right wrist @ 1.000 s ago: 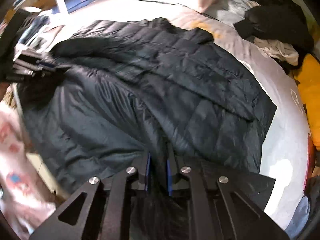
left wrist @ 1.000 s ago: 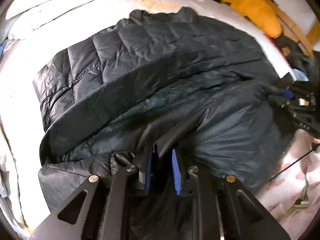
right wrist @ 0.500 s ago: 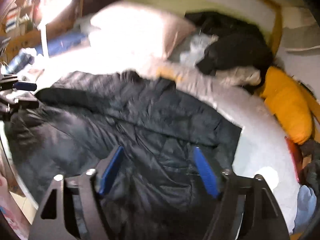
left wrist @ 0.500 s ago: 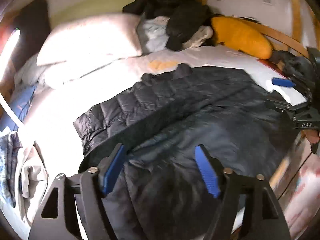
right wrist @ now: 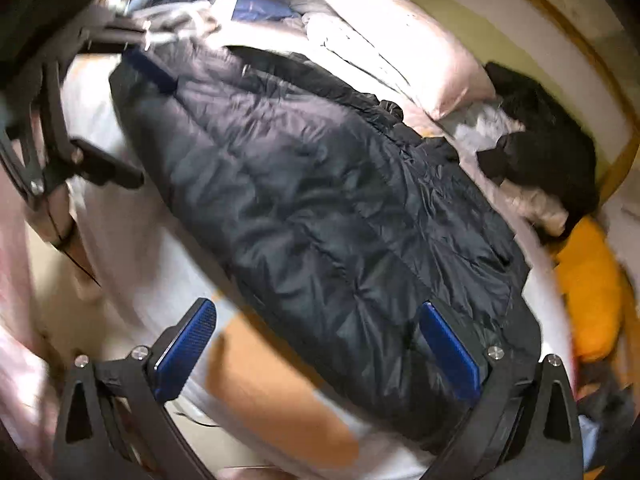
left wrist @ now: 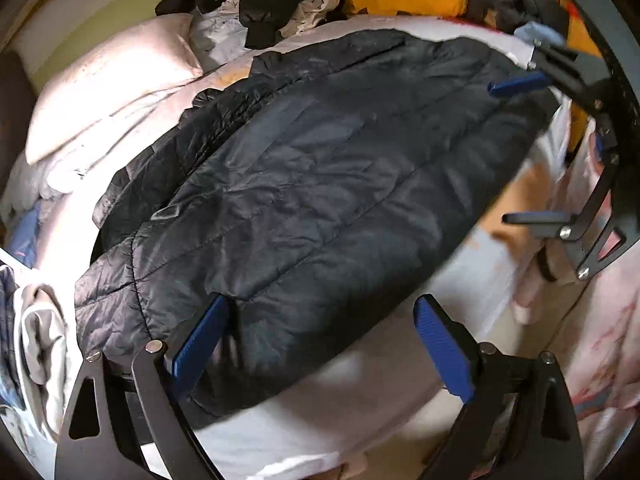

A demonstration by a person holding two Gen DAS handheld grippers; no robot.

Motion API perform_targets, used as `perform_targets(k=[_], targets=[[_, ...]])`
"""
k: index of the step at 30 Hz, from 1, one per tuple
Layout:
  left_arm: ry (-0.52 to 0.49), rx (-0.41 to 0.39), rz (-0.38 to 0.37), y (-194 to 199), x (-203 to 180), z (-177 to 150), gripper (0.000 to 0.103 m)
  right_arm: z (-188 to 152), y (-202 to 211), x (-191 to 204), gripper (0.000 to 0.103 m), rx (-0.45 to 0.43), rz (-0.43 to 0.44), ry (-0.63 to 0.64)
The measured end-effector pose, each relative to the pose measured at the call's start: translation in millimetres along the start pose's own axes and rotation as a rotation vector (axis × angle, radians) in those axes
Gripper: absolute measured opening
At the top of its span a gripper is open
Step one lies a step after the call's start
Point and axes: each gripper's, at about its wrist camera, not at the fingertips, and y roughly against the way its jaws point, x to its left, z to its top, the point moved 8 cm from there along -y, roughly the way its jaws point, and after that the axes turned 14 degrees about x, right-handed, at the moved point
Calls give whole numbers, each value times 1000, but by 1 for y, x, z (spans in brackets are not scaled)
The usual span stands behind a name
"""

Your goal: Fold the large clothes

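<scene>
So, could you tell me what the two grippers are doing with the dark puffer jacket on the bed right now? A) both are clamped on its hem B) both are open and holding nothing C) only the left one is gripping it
B: the left gripper and right gripper both have their blue pads spread wide, with the dark puffer jacket lying flat and loose on the bed.

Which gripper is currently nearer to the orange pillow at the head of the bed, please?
Right. The right gripper is at the jacket end beside the orange pillow; the left gripper is at the opposite end.
</scene>
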Motion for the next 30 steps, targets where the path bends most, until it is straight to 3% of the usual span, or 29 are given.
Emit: perform_targets(k=[6,9,14,20,24,30], targets=[[-49,50,127,-20,1,-16,95,-17,-33,-24,101,123,-112,-62],[-66,52,187,-24,3,-19,95,-30,-43,-44,103,186,-109,-138],[15,27,263,-19,30,-18,95,-38,-33,-72,103,175,-112,-247],[106,-12,218,8,71,-10,96,-36,-12,-103,103,120,-71,-353],[157,-59,182,32,94,4,96,-20,5,-123,103,67,-90,-376],[193,-136,315,58,138,57,96,32,31,-182,103,-36,-191,-424]])
